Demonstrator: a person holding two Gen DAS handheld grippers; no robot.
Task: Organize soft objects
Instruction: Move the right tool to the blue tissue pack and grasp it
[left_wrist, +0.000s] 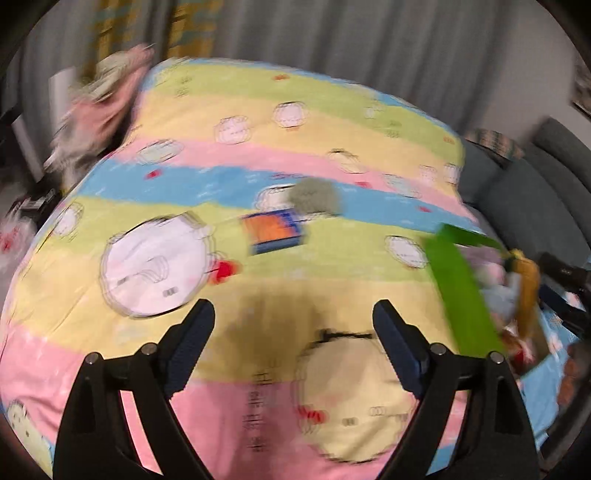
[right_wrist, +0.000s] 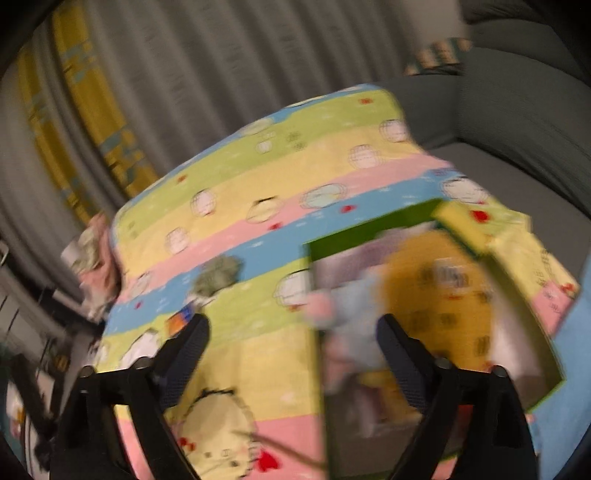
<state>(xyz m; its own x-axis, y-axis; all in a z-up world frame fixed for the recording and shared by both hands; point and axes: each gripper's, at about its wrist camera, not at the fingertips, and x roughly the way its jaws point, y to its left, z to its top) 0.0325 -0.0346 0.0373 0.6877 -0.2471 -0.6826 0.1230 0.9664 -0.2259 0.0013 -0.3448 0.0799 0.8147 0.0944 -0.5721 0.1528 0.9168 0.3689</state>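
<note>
Both the left claw (left_wrist: 293, 317) and right claw (right_wrist: 293, 332) are hovering spread open, empty, above the striped pastel cartoon-print bedspread (left_wrist: 229, 155); a green-walled box (right_wrist: 369, 229) of soft toys is sitting at its right edge.

- Grey-green soft lump (left_wrist: 314, 196) lies on the striped bedspread's blue band.
- Orange-and-blue block (left_wrist: 274, 231) sits just beside it.
- Green box (right_wrist: 373, 229) holds yellow and pale plush items (right_wrist: 439, 295).

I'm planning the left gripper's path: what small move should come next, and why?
Probably advance the open, empty left gripper toward the grey soft object on the striped blanket. It lies loose beside the orange-and-blue item, while the green box already holds other soft things.
</note>
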